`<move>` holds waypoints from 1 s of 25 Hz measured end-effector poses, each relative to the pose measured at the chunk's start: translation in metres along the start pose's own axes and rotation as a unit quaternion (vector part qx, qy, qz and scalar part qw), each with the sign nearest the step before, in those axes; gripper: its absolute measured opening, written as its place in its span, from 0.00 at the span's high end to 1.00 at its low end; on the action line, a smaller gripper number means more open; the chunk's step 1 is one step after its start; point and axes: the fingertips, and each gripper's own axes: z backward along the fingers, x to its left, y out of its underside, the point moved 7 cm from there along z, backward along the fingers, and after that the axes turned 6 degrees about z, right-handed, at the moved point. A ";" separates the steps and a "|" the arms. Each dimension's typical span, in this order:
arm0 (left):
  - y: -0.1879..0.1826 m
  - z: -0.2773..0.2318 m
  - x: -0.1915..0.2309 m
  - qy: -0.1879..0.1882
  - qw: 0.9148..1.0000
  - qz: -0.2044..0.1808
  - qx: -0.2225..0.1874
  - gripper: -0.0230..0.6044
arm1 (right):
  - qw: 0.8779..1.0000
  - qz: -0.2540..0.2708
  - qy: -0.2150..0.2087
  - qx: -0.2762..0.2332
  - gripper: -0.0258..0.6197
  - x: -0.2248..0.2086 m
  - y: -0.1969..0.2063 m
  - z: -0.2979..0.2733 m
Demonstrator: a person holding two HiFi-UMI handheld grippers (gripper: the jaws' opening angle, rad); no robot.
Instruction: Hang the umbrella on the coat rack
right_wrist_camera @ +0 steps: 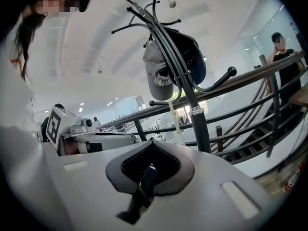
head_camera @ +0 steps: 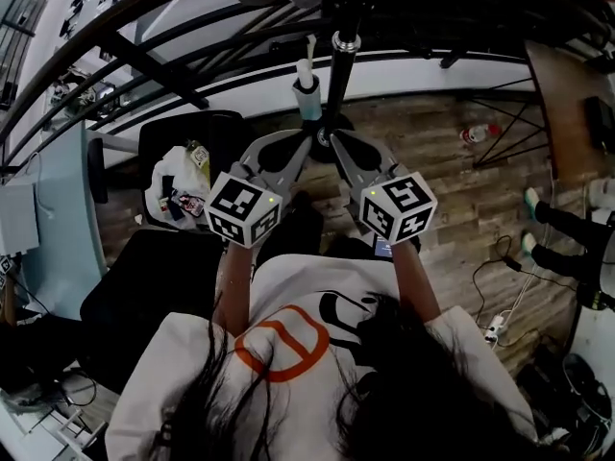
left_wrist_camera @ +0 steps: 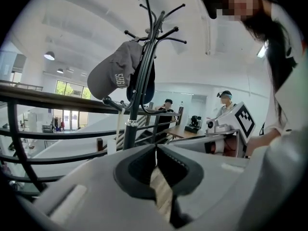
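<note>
White lettering on the grey cap (left_wrist_camera: 113, 71) is only partly legible and begins with "S". The umbrella (head_camera: 307, 99) hangs beside the coat rack (head_camera: 338, 75) pole, long axis upright and white end up, well left of the brown desk's (head_camera: 562, 94) edge. Your left gripper (left_wrist_camera: 156, 150) and right gripper (right_wrist_camera: 151, 146) both have their jaws closed with nothing between them.

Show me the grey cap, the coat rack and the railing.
grey cap (left_wrist_camera: 113, 71), left gripper view, on its crown.
coat rack (left_wrist_camera: 135, 105), left gripper view, on its pole.
railing (left_wrist_camera: 48, 100), left gripper view, on its top rail.

Head view steeply down, gripper views close, tilted upward, all three sharing the coat rack (left_wrist_camera: 139, 88)
</note>
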 end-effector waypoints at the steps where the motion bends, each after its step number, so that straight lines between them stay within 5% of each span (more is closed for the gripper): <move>1: 0.003 0.001 -0.011 -0.003 1.000 0.000 -0.001 0.95 | 1.000 0.002 -0.004 -0.002 0.95 0.000 0.002 0.010; 15: 0.046 0.025 -0.139 -0.047 0.999 0.015 -0.004 0.95 | 0.999 0.014 -0.046 -0.001 0.95 0.019 0.034 0.128; 25: 0.070 0.057 -0.176 -0.061 0.998 0.017 0.000 0.95 | 0.999 0.003 -0.050 -0.011 0.95 0.044 0.059 0.166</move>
